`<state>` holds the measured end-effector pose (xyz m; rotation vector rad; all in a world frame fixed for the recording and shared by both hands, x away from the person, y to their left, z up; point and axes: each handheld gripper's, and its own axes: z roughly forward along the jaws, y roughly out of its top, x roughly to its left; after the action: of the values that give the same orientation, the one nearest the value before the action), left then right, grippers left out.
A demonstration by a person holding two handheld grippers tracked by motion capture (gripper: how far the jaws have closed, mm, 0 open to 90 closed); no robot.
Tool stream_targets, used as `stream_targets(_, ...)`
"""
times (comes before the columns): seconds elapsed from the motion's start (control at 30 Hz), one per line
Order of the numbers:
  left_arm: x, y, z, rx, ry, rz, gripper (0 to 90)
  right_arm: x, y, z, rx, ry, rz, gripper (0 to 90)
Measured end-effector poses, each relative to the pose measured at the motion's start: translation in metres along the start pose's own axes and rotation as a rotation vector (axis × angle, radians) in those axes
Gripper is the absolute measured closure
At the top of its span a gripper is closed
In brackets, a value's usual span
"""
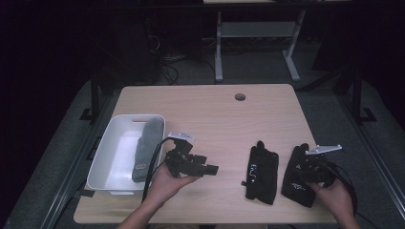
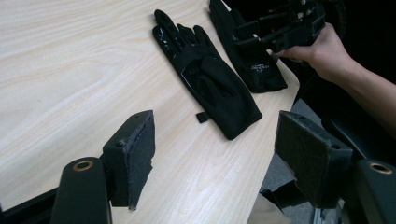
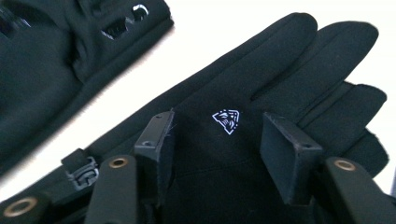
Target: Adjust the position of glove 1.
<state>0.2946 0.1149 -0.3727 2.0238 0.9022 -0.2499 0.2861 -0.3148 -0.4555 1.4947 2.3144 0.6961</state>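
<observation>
My right tool (image 3: 215, 140) hangs open over the outer glove (image 3: 261, 93), jaws straddling its logo. Left tool (image 2: 219, 154) open, idle, facing the inner glove (image 2: 210, 79). Likely next: lower, pinch fabric.

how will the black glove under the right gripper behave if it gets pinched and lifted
The glove lies flat and thin like soft fabric, so it will probably droop, fingers dangling. It looks light, so it should lift easily. The right gripper stands open over its back; a shallow pinch may bunch only the top layer.
</observation>
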Motion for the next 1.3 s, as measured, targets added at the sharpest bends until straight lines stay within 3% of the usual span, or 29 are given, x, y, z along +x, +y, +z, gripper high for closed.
stream_targets(0.17,-0.001,-0.002,-0.001,-0.003,0.003,0.001,28.8,0.002,0.001,0.000,0.004,-0.020,0.003,59.2)
stream_targets(0.47,-0.001,-0.004,0.000,0.004,-0.004,-0.002,29.2,0.001,0.001,0.001,-0.015,0.010,-0.010,79.5)
stream_targets(0.73,0.002,-0.004,0.001,0.009,-0.002,-0.006,29.2,-0.003,-0.001,-0.001,-0.038,0.040,0.041,81.8)
stream_targets(1.07,-0.001,-0.004,0.003,0.022,0.002,0.001,29.1,-0.003,0.000,-0.008,-0.048,0.040,0.049,81.9)
stream_targets(1.3,-0.001,-0.003,0.003,0.019,0.000,0.003,29.1,-0.003,0.009,-0.023,-0.073,0.044,0.051,81.9)
